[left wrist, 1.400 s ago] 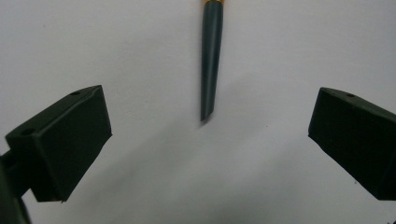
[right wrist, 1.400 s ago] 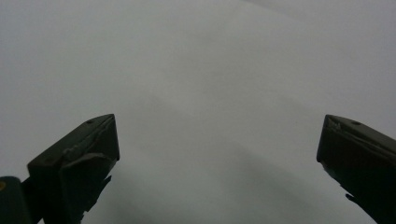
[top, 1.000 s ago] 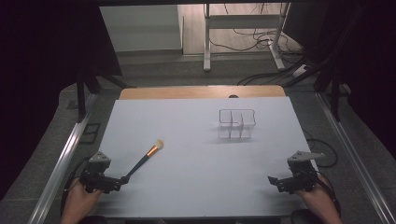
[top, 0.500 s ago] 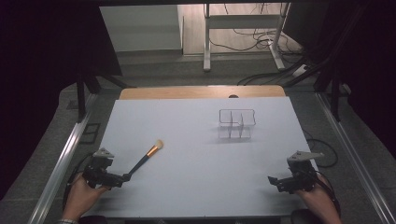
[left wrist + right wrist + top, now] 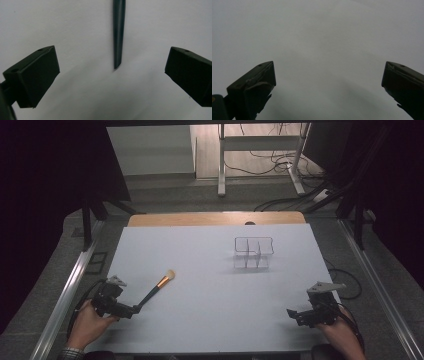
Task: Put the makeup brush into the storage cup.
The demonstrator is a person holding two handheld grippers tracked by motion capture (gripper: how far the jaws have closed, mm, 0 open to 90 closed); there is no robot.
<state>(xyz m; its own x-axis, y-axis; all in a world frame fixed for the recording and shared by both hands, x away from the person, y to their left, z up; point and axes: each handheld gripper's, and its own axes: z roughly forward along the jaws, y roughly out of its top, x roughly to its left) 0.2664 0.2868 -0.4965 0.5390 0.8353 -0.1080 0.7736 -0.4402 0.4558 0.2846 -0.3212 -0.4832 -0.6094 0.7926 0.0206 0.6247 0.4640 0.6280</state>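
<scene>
A slim black-handled makeup brush with a pale tuft (image 5: 156, 288) lies on the white tabletop (image 5: 210, 320) at eight o'clock. The left gripper (image 5: 112, 75), jaws wide, lines up on its handle tip, ready to grasp. The right gripper (image 5: 295, 314) rests wide, idle.

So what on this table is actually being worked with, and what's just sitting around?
In the job:
- makeup brush, lying on the white table
- left tongs, open, at the tip of the brush handle

Just lying about:
- clear divided organizer, standing apart at the far right
- right tongs, open over bare table, away from the brush
</scene>
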